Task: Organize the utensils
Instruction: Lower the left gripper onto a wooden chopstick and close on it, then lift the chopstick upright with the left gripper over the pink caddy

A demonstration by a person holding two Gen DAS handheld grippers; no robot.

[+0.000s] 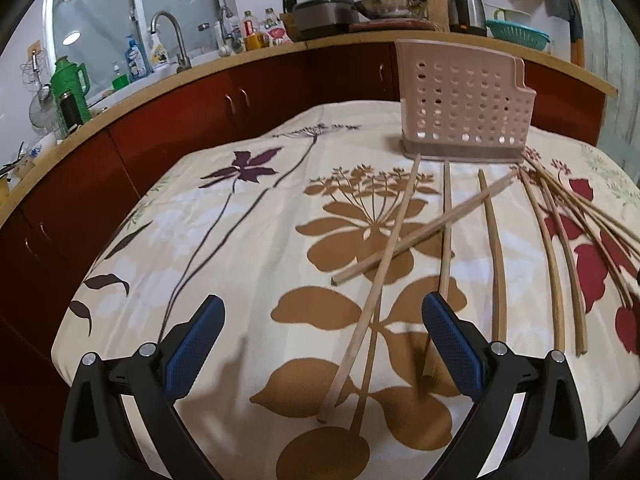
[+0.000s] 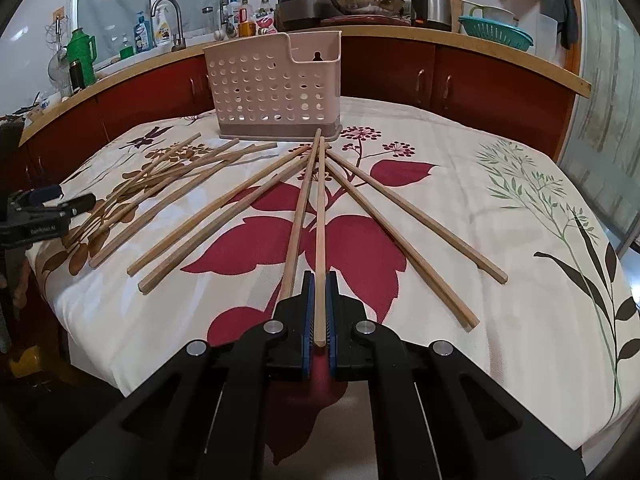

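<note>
Chopstick sits pinched in our right hand-held gripper, long axis aimed ahead at the caddy; our left hand-held gripper gapes empty

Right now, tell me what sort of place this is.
Most likely a home kitchen. A counter with a sink tap, a kettle and a wok runs along the back wall, and chopsticks lie beside a utensil holder on a cloth-covered table.

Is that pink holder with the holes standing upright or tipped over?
Upright. The pink holder stands on its darker base on the flowered tablecloth, open top facing up, chopsticks lying flat before it.
</note>
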